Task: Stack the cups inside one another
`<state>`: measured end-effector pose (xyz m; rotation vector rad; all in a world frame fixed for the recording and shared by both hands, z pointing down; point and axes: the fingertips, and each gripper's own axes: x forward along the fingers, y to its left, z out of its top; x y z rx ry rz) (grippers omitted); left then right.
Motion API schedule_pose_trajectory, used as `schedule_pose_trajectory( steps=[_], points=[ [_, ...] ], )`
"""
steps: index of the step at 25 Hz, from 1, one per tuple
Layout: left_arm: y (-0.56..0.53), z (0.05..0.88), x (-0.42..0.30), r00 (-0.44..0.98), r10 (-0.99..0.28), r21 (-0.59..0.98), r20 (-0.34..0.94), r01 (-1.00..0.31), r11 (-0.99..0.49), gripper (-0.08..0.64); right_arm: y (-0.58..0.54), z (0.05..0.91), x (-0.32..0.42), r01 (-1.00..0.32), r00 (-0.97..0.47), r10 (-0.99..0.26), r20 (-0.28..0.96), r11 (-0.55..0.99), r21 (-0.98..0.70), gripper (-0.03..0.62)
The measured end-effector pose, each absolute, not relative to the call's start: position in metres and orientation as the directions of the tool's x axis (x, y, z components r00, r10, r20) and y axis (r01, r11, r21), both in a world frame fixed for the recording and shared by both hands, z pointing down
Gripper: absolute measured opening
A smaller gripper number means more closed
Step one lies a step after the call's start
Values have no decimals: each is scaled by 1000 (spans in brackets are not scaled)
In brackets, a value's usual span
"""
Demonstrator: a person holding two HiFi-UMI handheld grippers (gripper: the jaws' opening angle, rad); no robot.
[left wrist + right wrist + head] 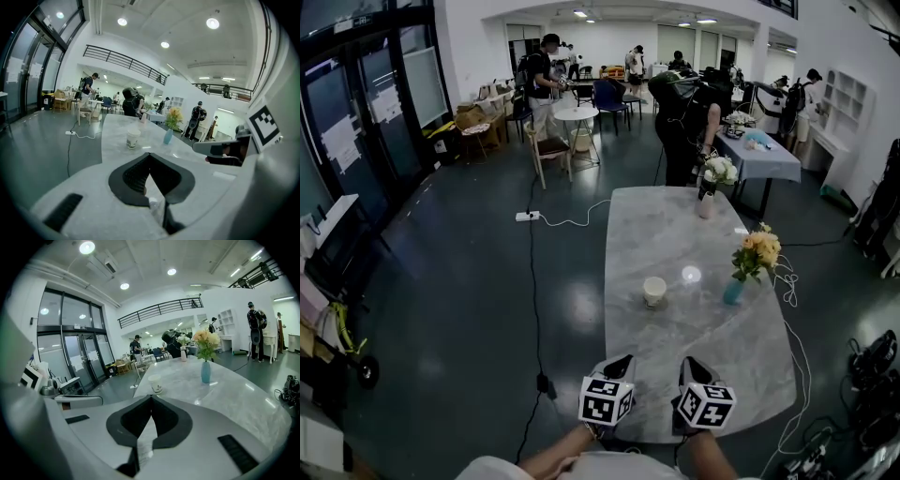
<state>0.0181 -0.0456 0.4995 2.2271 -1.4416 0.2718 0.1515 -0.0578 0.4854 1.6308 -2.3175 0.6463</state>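
Head view, upright paper cup (654, 292), flowers (757, 251) in blue vase (733, 292), left gripper (622, 360) and right gripper (687, 362) closed, empty

— The table (675, 244)?
— Grey marble-look top, smooth and glossy; lamps glare on it.
— The cup (654, 292)?
— Matt white paper. The floor (469, 281) is dark and polished; the blue vase (733, 292), right of the cup, looks glazed.

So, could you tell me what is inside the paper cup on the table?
Nothing sticks out above the rim of the paper cup. Its lower inside is hidden by its own wall in every view.
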Motion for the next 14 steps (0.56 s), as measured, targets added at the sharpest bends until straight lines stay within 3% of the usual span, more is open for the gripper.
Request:
schedule_pose_trajectory(
  steps=[14],
  points=[
    [-52,500,24,434,-800,279,415,-897,-341,-5,-62,486,158,-938,-342,-829,443,275,-208,8]
  ],
)
